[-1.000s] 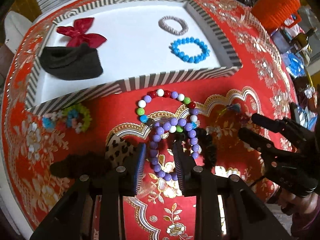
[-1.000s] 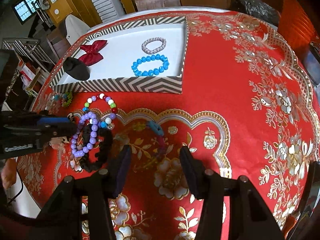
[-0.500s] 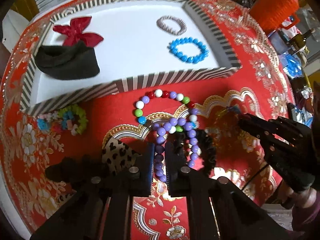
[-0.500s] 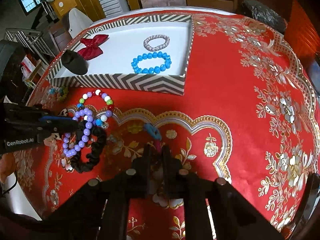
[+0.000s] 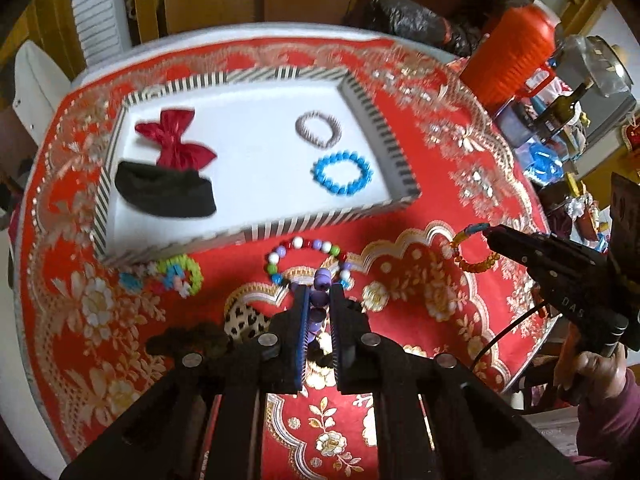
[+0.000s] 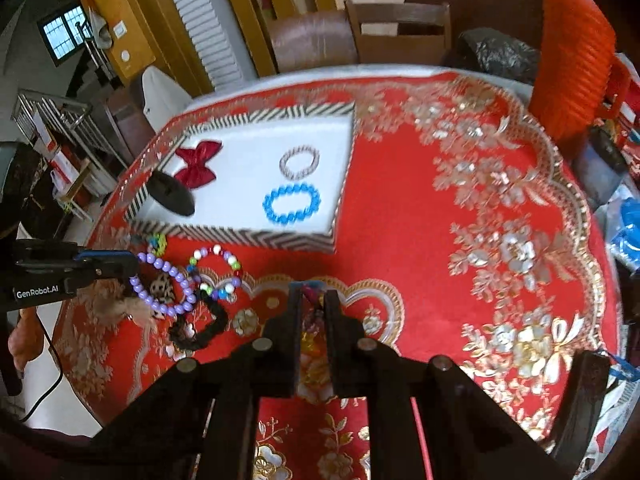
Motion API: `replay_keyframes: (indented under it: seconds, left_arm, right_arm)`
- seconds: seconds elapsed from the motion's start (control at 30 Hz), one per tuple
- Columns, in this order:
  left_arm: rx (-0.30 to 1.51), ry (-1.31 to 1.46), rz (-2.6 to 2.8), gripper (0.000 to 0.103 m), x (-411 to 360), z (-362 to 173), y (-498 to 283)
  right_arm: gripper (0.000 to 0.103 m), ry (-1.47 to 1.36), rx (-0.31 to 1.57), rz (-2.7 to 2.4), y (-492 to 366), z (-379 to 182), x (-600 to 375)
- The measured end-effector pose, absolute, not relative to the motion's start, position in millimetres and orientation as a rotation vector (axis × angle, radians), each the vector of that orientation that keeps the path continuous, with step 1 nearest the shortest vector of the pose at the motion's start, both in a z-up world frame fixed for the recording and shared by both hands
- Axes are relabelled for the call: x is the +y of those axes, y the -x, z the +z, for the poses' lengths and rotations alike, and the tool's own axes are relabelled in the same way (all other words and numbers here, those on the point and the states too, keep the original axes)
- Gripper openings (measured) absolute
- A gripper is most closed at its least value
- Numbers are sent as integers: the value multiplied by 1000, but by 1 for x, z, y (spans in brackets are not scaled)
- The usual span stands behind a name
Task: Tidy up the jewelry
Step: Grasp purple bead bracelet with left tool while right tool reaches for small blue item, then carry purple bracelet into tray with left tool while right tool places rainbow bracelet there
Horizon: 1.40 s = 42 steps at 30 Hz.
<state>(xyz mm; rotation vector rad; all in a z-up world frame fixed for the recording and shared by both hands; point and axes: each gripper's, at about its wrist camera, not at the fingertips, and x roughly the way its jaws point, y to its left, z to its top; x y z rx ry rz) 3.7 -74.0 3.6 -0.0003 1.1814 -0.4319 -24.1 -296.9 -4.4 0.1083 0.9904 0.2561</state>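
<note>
Two bracelets are airborne: from the left wrist, the left tongs are clenched on the purple bead bracelet above the table, so carry it level over the striped tray's near wall before releasing. From the right wrist, the right tongs grip the orange bead bracelet, dangling just above the cloth; lift it clear and set it beside the blue bracelet.

Purple bracelet half hidden between jaws; tray motion-blurred.

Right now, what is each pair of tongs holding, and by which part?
Left tongs: purple bead bracelet, pinched on its strand. Right tongs: orange-yellow beaded bracelet, pinched at its blue-ended section.
</note>
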Motion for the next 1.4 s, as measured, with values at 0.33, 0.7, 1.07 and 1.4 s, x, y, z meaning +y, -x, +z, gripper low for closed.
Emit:
replay_keyframes:
  seconds: [0.33, 0.7, 1.07, 1.4]
  left_arm:
    - [1114, -32, -414, 0, -81, 31, -21]
    - [1076, -49, -365, 0, -82, 43, -42]
    - [1070, -58, -333, 0, -82, 43, -64]
    - [1086, -74, -321, 0, -86, 34, -85]
  right_arm:
    - [11, -112, 934, 254, 24, 23, -300]
    - [11, -77, 914, 291, 1, 38, -286]
    - [11, -44, 911, 304, -29, 45, -277]
    - [11, -26, 912, 309, -54, 46, -271]
